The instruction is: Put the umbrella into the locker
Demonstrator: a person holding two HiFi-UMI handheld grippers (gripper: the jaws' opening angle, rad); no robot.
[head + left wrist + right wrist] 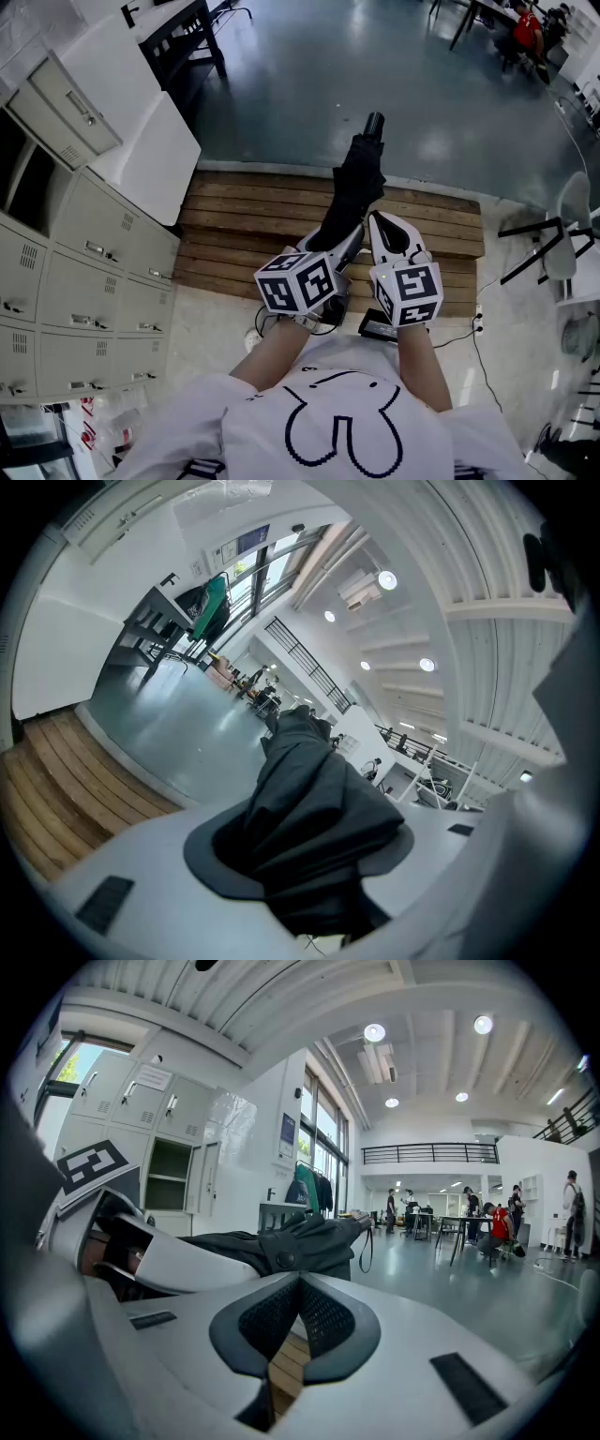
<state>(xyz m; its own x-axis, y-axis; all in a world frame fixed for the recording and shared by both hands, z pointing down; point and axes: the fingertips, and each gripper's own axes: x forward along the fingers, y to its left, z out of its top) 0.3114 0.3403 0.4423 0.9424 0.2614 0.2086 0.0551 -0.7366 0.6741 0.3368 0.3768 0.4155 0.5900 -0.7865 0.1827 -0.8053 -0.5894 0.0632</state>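
A folded black umbrella (354,183) points forward over the wooden platform, its handle (374,122) at the far end. My left gripper (342,246) is shut on the cloth end of the umbrella (305,827), whose folds fill the space between the jaws. My right gripper (384,225) sits just right of it, shut, with nothing between its pads. In the right gripper view the umbrella (291,1246) lies level to the left of and beyond my right gripper (300,1283). The grey lockers (94,253) stand at the left, with an open compartment (169,1176).
A slatted wooden platform (244,225) lies on the floor ahead. A white open locker door (155,164) juts out at the left. A black desk (183,37) stands far left, and a chair (562,234) at the right. People sit at tables (487,1227) in the distance.
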